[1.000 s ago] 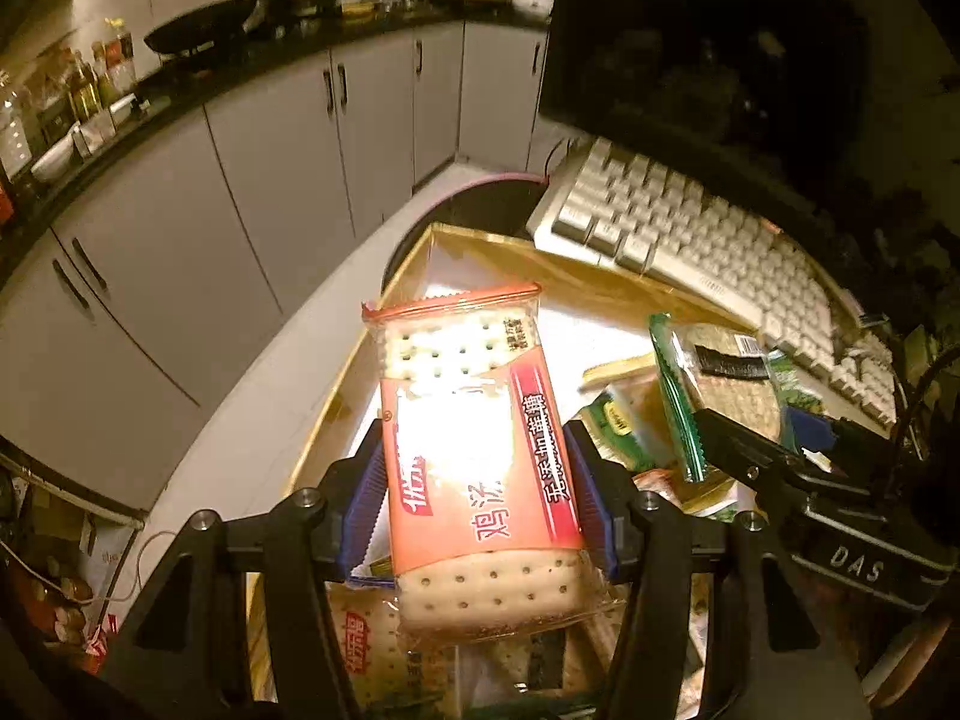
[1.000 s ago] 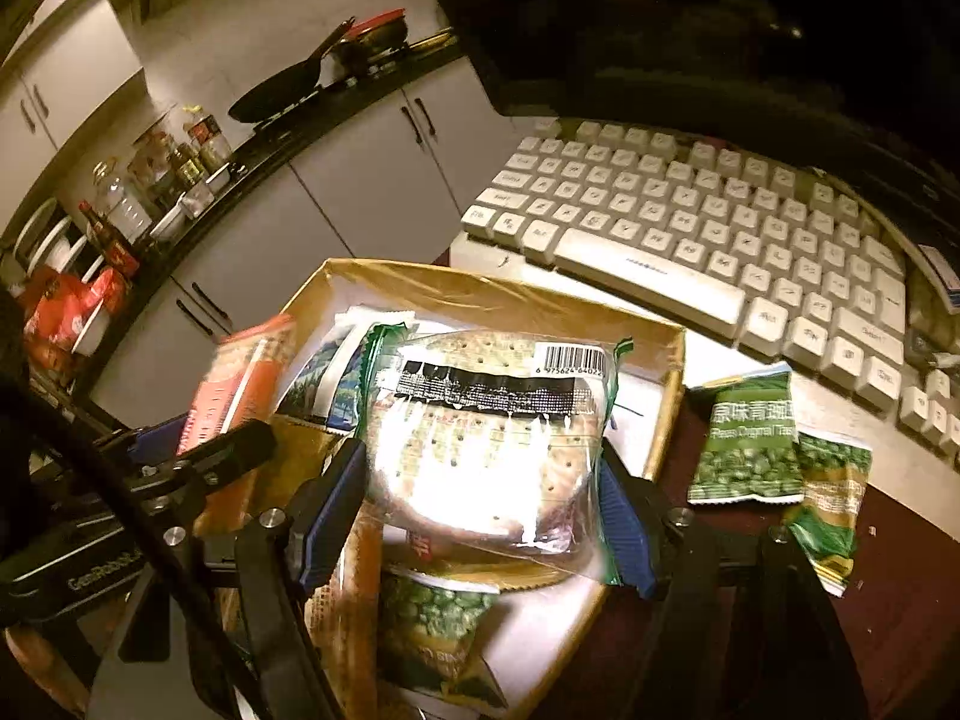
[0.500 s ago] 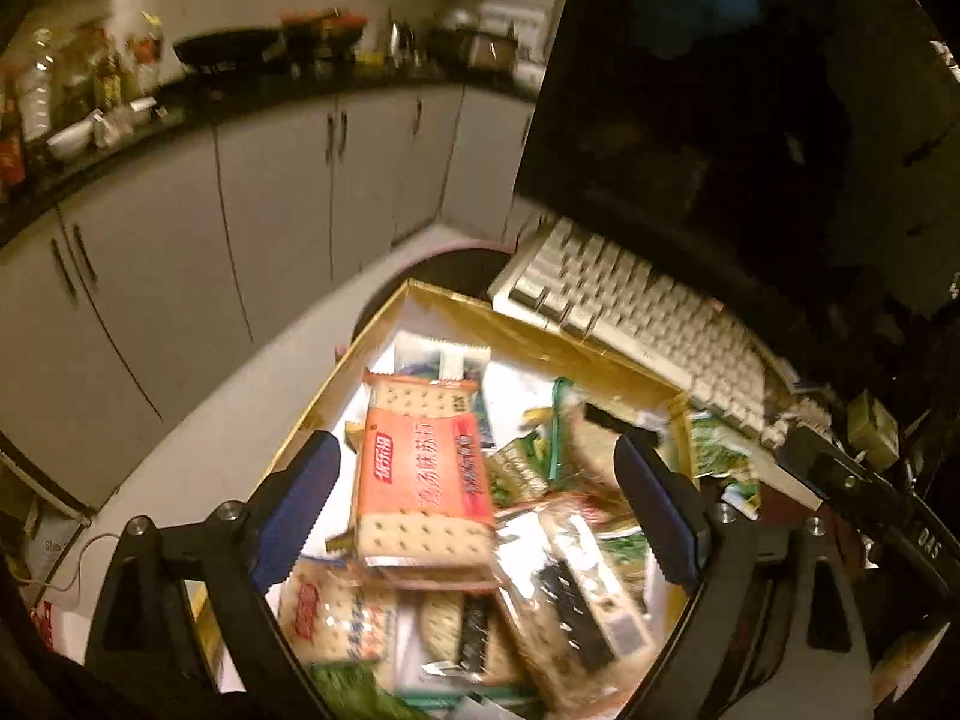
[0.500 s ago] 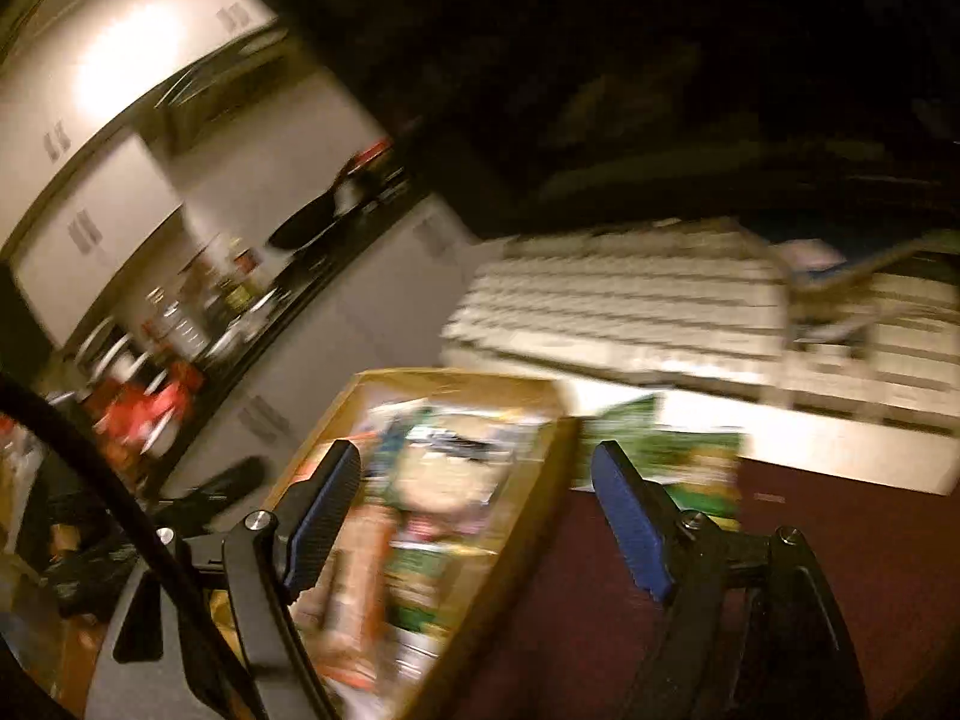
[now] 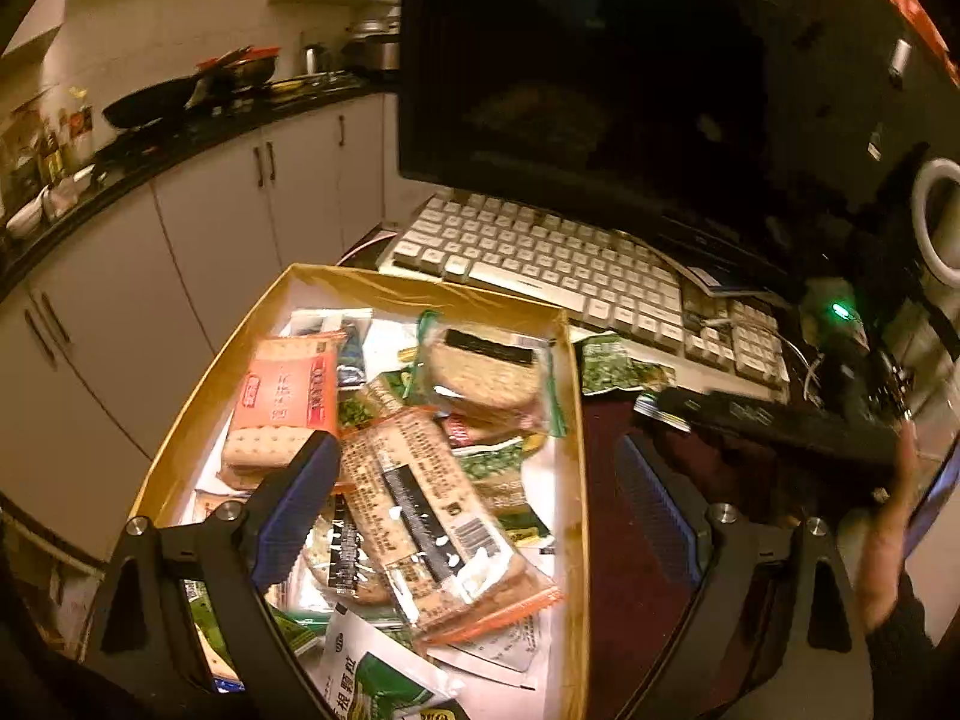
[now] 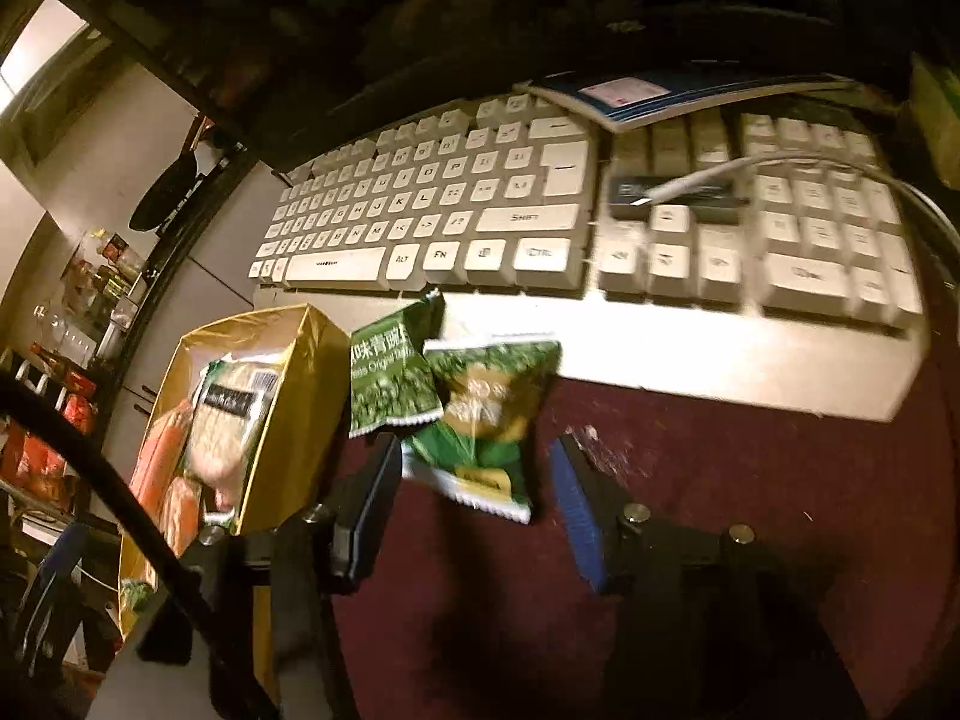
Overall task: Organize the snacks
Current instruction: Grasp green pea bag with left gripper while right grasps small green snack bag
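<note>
Green pea packet [image 6: 480, 420] (partly overlapping a second green packet [image 6: 390, 375]) lies flat on the maroon table [image 6: 750, 480] beside the gold box [image 6: 300, 408], its long axis running toward the keyboard [image 6: 540, 210]. Its near end lies between the wide-spread fingers of the right gripper [image 6: 474, 516], untouched. The left gripper [image 5: 474, 516], also spread wide and empty, hangs over the box's snack pile.

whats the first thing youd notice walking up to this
A gold cardboard box crammed with snack packets sits on the dark red table, an orange cracker pack at its left side. Just outside its right wall lie two green pea packets, with the open right gripper poised around the nearer one. Behind them stretches a white keyboard under a dark monitor.
</note>
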`<act>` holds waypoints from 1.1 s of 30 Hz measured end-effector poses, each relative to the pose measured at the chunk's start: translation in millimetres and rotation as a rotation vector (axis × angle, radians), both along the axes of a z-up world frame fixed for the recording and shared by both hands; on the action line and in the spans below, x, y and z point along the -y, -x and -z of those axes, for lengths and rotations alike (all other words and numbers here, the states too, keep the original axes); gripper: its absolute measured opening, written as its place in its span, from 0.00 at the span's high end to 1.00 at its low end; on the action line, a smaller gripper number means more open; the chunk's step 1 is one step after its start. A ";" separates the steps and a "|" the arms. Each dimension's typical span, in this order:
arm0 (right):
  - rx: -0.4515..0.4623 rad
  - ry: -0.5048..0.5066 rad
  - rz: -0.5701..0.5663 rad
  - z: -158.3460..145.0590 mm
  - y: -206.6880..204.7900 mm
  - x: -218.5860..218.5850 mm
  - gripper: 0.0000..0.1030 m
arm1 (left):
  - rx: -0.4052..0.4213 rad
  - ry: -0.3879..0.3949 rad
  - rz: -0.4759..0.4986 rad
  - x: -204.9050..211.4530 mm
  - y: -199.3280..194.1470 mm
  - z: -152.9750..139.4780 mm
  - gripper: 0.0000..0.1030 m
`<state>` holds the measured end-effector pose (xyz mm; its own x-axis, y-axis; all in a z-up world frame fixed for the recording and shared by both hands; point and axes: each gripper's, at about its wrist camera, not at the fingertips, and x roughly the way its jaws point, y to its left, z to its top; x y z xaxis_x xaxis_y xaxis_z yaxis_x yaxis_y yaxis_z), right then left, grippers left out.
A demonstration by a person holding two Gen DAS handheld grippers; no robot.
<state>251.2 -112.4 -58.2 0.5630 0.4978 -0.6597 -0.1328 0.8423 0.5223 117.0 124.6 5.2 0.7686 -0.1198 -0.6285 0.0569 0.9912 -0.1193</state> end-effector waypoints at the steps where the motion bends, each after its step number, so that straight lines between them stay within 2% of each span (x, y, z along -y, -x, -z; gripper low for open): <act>1: 0.005 0.017 -0.002 -1.2 -0.9 -2.1 0.58 | 0.001 -0.009 0.002 2.2 0.3 -0.7 0.10; 3: 0.008 0.044 -0.017 -2.7 2.7 -5.3 0.84 | -0.013 -0.006 0.016 8.3 -0.1 -1.6 0.10; 8: 0.018 0.032 -0.024 -2.8 26.3 14.9 0.85 | -0.064 0.039 0.068 26.7 -5.6 1.1 0.10; 13: 0.025 -0.014 0.021 9.5 65.1 53.1 0.85 | -0.092 -0.010 0.139 60.7 -17.8 4.6 0.10; 17: 0.051 -0.073 0.057 20.6 80.2 66.3 0.85 | -0.153 -0.051 0.187 88.7 -44.2 10.5 0.10; 21: 0.043 -0.101 0.065 28.5 77.2 67.6 0.85 | -0.203 -0.121 0.184 109.6 -79.0 18.7 0.16; 23: 0.060 -0.094 0.063 23.9 77.6 64.6 0.85 | -0.240 -0.145 0.175 116.9 -100.3 24.5 0.24; 26: 0.069 -0.054 0.069 21.2 80.3 64.3 0.85 | -0.270 -0.179 0.140 126.7 -132.5 30.8 0.24; 31: 0.061 -0.062 0.042 23.7 81.1 63.7 0.85 | -0.319 -0.273 0.100 143.6 -173.0 43.3 0.25; 33: 0.057 -0.064 0.040 24.3 80.8 63.7 0.85 | -0.340 -0.308 0.087 146.0 -182.3 48.7 0.30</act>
